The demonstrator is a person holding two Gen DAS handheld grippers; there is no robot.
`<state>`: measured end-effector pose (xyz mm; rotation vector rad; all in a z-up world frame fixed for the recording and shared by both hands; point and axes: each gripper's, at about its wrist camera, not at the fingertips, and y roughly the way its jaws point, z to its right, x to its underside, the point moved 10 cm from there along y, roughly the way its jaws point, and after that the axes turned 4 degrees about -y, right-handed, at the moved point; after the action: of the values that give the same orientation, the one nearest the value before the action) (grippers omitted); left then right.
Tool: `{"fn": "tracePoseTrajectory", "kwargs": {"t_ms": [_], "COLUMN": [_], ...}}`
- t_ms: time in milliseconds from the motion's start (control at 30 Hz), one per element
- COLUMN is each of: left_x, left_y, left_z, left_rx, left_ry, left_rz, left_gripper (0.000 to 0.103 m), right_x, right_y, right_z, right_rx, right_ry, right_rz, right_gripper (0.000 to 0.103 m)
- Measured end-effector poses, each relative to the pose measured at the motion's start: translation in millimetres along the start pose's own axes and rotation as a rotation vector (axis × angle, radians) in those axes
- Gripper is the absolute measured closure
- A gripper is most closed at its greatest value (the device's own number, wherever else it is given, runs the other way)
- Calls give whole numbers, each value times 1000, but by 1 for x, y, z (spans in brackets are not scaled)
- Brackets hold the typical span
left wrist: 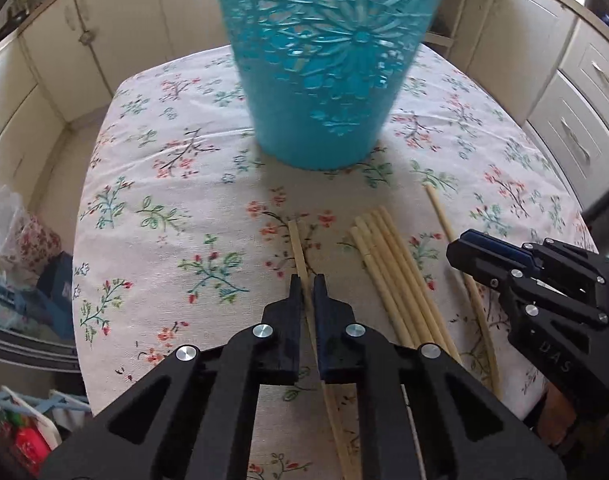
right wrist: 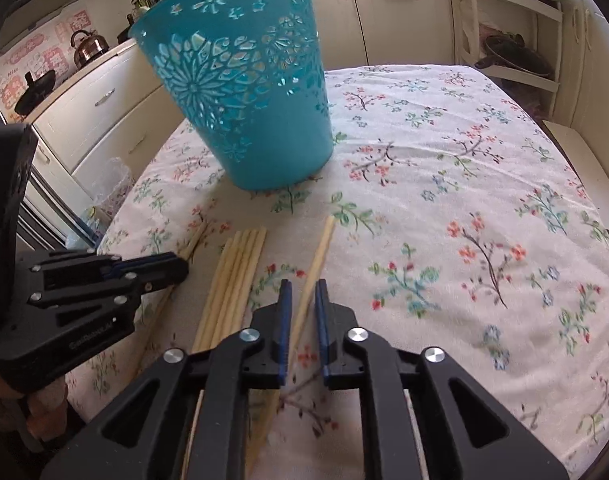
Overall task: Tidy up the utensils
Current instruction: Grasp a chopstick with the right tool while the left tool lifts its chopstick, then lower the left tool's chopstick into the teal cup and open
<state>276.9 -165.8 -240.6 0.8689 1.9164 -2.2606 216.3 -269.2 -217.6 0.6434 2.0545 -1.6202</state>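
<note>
Teal plastic basket (left wrist: 324, 64) with flower cut-outs upright on desk's floral cloth (right wrist: 444, 208). Near side of basket: bundle of pale chopsticks (left wrist: 392, 276) lying on cloth, single chopstick either side. Left gripper (left wrist: 307, 286) narrowed tight around left single chopstick (left wrist: 298, 248). Right gripper (right wrist: 303, 292) partly open, straddling right single chopstick (right wrist: 318, 256), fingers (right wrist: 285, 300) not touching it. Kitchen cabinets (left wrist: 116, 40) behind desk.

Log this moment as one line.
left gripper: shut on single chopstick | right gripper: open astride lone chopstick | basket: upright
</note>
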Motion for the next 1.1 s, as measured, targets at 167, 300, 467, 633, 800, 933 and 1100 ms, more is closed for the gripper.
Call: {"fn": "tracePoseTrajectory", "kwargs": {"t_ms": [167,300,467,633,800,933,1100], "left_x": [-4,-5,-11,-8,-17,-57,-129], "left_y": [2,2,5,-6,-64,-138,-197], "left_z": [2,-2,-4,-3,-18,-37,-35], "left_rx": [-29,-38,-79,23,141,223,283], "left_ry": [9,13,21,-41,-99,-146,-155], "left_rz": [17,-11,26,96,246,416,594], "left_gripper": [97,94,93,99,99,99,99], "right_x": [-3,2,-1,0,-1,-1,-2], "right_y": [5,0,4,3,3,2,3], "right_z": [-4,2,-1,2,3,3,3], "right_rx": [34,33,46,29,21,28,21], "right_ry": [-67,-88,-127,-104,-86,-90,-81], "right_rz": [-19,-58,-64,-38,-16,-13,-12], "right_gripper": [96,97,97,98,98,98,98]}}
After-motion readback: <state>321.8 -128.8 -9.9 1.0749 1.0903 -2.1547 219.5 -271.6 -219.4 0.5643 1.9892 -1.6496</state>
